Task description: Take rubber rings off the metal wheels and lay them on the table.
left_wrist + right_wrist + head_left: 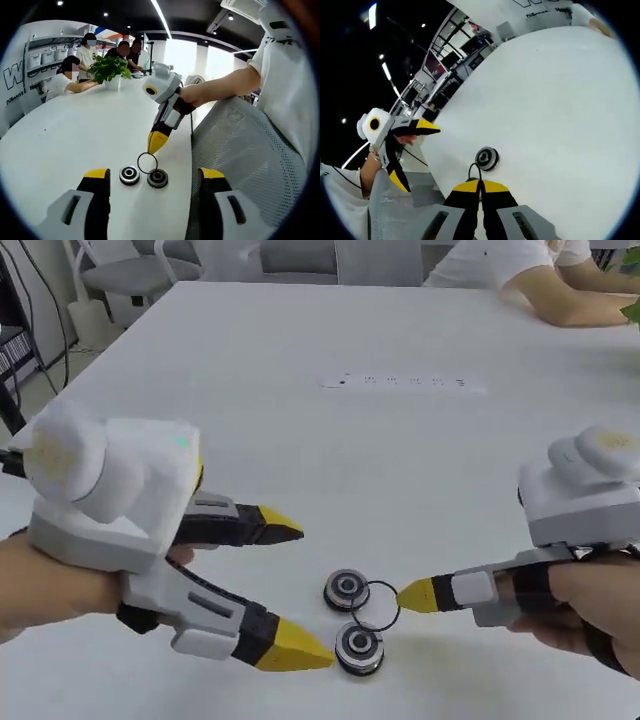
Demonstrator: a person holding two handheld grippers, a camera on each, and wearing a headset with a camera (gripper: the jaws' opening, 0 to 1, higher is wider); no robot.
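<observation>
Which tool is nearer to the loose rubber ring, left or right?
Right. The right tool is shut on the rubber ring; the left tool stands open beyond the two wheels.

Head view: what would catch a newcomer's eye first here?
The yellow-tipped right gripper is shut on a thin black rubber ring, close to the farther metal wheel and the nearer metal wheel, low on the white table. The left gripper faces them from the left, jaws wide open.
</observation>
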